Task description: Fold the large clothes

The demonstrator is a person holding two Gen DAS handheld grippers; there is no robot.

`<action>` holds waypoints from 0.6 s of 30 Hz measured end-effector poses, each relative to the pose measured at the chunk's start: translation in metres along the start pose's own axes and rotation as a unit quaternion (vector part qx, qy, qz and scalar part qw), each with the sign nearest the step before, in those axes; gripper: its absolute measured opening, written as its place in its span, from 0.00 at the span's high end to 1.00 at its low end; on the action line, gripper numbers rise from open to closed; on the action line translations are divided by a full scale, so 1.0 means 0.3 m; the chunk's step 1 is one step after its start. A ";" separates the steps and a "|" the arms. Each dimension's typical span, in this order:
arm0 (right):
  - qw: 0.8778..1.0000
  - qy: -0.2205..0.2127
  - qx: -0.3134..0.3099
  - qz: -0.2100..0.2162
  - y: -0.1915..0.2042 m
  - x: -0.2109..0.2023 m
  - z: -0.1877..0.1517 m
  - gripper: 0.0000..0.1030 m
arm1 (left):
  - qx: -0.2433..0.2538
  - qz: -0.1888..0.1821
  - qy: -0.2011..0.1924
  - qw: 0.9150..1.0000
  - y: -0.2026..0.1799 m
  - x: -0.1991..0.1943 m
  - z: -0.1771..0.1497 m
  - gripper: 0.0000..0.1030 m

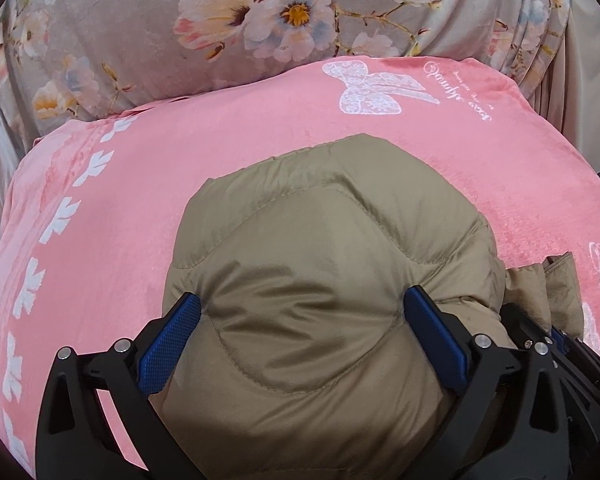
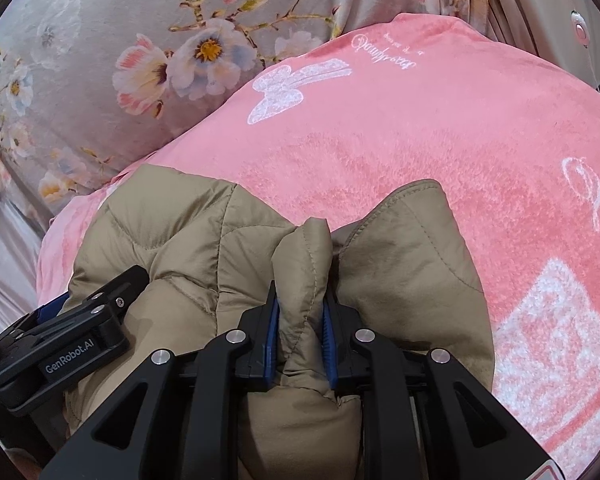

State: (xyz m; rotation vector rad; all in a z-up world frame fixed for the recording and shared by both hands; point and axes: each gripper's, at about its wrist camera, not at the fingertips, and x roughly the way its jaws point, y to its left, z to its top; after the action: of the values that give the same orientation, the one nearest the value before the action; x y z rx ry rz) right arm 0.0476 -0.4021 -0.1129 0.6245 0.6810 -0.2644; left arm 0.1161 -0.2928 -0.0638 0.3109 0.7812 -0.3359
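Two blue pads are showing in the left wrist view, set wide apart and pressing into either side of a thick bulge of the jacket [image 1: 332, 280]. The left gripper [image 1: 302, 330] is straddling that bulge more than pinching it, and the padded bundle is lying on the pink blanket [image 1: 180, 168], stretching forward from the fingers toward the floral cover [image 1: 140, 32]. The right gripper's black frame is peeking in beside the bundle.

From the right wrist, the right gripper [image 2: 300, 316] is squeezing a narrow ridge of jacket [image 2: 400, 248] between nearly closed pads. The left gripper [image 2: 80, 320] is sitting just beside it, so both are equally near. The blanket [image 2: 420, 140] is lying bare ahead, probably where the bundle goes.
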 end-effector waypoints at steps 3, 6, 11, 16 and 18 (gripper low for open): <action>1.000 0.000 0.000 0.000 0.001 0.000 0.002 0.84 | 0.003 0.004 -0.004 1.000 -0.006 0.004 -0.004 0.04; 1.000 0.001 0.000 -0.002 0.002 0.002 0.003 0.84 | 0.004 0.009 -0.008 1.000 -0.011 0.009 -0.006 0.04; 1.000 0.002 -0.002 -0.007 0.002 0.004 0.005 0.84 | 0.006 0.016 -0.016 1.000 -0.018 0.014 -0.013 0.04; 1.000 0.002 -0.003 -0.011 0.004 0.007 0.003 0.84 | 0.009 0.024 -0.023 0.999 -0.026 0.015 -0.019 0.04; 1.000 0.003 -0.003 -0.011 0.006 0.007 0.004 0.84 | 0.010 0.025 -0.024 0.999 -0.025 0.015 -0.021 0.04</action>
State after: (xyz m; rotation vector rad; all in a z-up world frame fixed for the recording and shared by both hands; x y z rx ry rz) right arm 0.0506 -0.4016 -0.1129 0.6129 0.6935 -0.2809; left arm 0.1120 -0.2981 -0.0725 0.3388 0.7216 -0.3024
